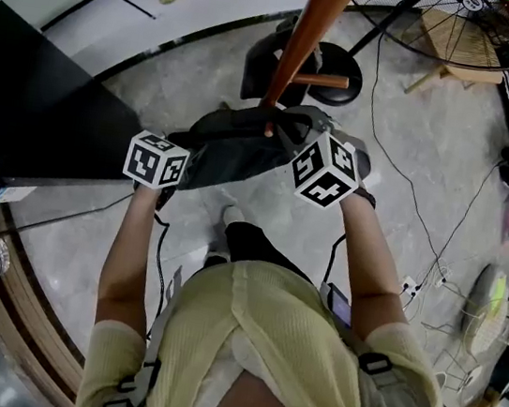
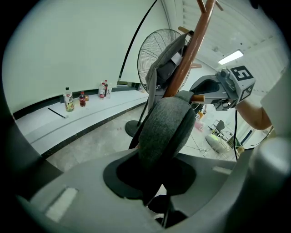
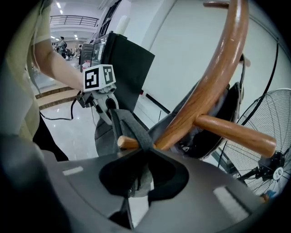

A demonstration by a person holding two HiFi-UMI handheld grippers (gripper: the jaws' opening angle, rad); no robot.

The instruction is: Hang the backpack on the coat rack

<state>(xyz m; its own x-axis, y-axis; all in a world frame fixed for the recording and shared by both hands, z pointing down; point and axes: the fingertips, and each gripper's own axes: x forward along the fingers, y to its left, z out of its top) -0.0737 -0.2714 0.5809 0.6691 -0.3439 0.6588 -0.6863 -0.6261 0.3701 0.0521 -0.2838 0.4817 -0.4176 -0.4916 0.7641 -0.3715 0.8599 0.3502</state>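
The dark grey backpack (image 1: 234, 147) hangs between both grippers against the brown wooden coat rack (image 1: 303, 34). My left gripper (image 1: 184, 151) is shut on a padded grey part of the backpack (image 2: 166, 132), which fills the space between its jaws. My right gripper (image 1: 295, 137) is shut on a grey strap (image 3: 132, 127). That strap lies across the tip of a short peg (image 3: 123, 142) on the rack's curved post (image 3: 213, 77). A longer peg (image 3: 236, 134) sticks out to the right. The left gripper (image 3: 107, 107) shows beyond the strap in the right gripper view.
A large standing fan (image 1: 460, 30) is behind the rack, its round base (image 1: 336, 68) beside the post. Bottles (image 2: 68, 100) line the wall ledge. A black panel (image 1: 33, 98) stands at the left. Cables and a power strip (image 1: 408, 287) lie on the floor at the right.
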